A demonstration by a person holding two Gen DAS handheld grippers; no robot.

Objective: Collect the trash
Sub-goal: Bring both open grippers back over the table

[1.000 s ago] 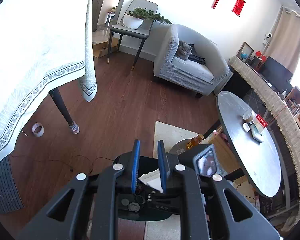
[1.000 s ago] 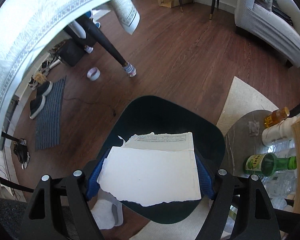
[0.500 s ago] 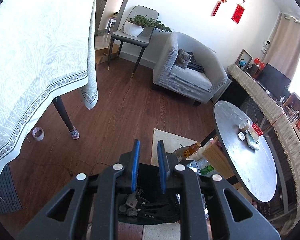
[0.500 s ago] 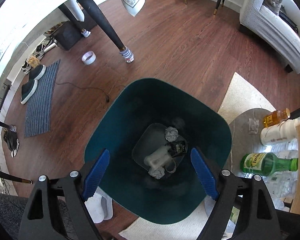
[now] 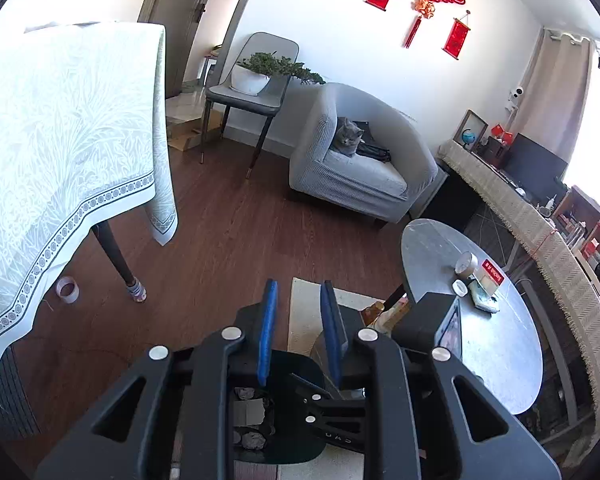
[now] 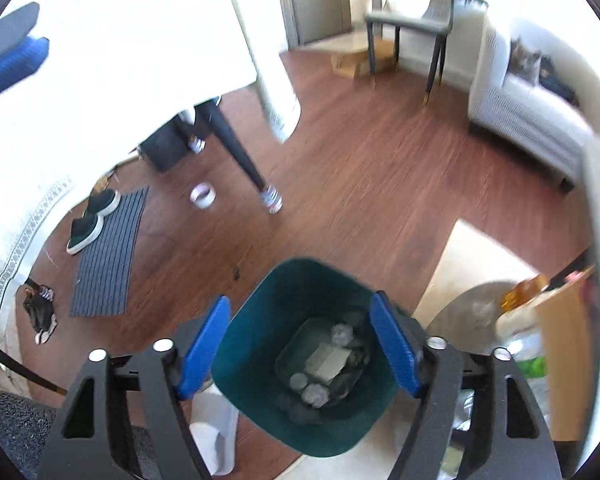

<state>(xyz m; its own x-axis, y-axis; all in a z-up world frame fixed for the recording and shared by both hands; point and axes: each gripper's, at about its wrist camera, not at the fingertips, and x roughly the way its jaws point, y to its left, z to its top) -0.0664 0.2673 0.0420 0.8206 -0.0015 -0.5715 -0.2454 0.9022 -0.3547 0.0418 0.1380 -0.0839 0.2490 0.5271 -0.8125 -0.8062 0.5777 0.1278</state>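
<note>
Trash (image 6: 327, 361): crumpled wads, flat paper, lying at bottom of teal plastic bin (image 6: 260, 320) standing on wood-plank floor (image 6: 380, 184). Right gripper (image 6: 300, 344) closing, holding nothing. Left gripper (image 5: 298, 328) opening, narrow gap, holding nothing.

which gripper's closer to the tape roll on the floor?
Cannot tell. Left gripper and right gripper both hang over the green bin, the tape roll well off by the table leg.
</note>
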